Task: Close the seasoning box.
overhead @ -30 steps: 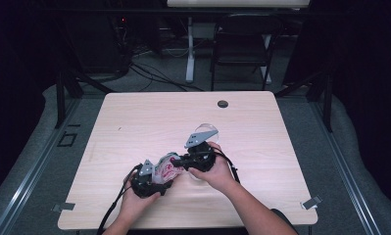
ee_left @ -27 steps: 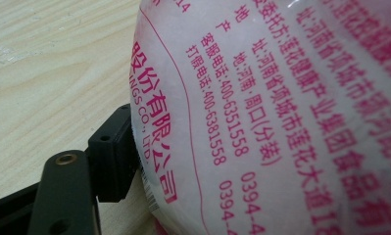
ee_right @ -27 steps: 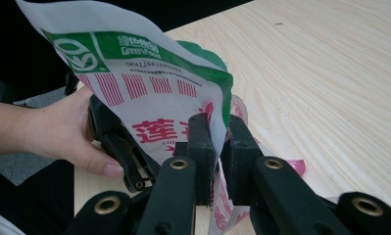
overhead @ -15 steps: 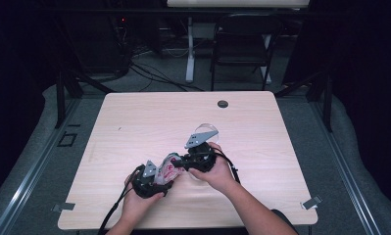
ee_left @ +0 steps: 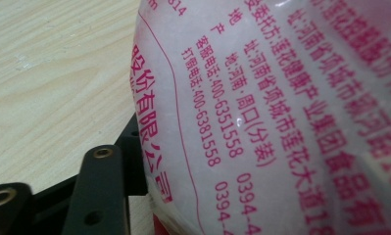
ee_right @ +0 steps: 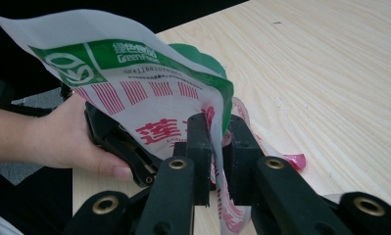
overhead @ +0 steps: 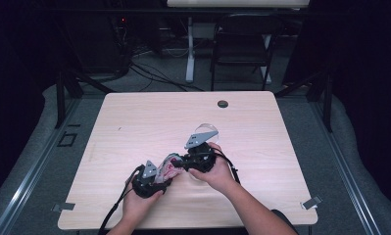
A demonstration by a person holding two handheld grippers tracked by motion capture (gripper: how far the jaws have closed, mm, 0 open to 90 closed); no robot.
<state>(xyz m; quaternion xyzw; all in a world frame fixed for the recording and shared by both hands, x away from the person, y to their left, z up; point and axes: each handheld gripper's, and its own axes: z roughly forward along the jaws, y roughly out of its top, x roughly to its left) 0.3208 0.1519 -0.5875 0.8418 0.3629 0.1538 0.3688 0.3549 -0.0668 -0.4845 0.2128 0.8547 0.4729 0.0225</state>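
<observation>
A plastic bag (overhead: 170,165) with red print and a green top hangs between the two grippers near the table's front edge. My right gripper (ee_right: 218,142) is shut on a thin edge of the bag (ee_right: 149,93), the film pinched between its pads. In the high view it (overhead: 182,164) comes in from the right. My left gripper (overhead: 163,172) sits at the bag's other end. Its jaws have just been closing with the bag (ee_left: 281,122) between them. One finger (ee_left: 102,186) lies against the bag; the other is hidden behind it.
The wooden table (overhead: 134,122) has a small black grommet (overhead: 223,104) at its far edge. A hand (ee_right: 61,137) holds the left gripper close to the table's near edge. A chair (overhead: 242,49) and cables stand on the floor beyond.
Both hands keep their places. The bag stays between the two grippers, with no clear shift in the high view.
</observation>
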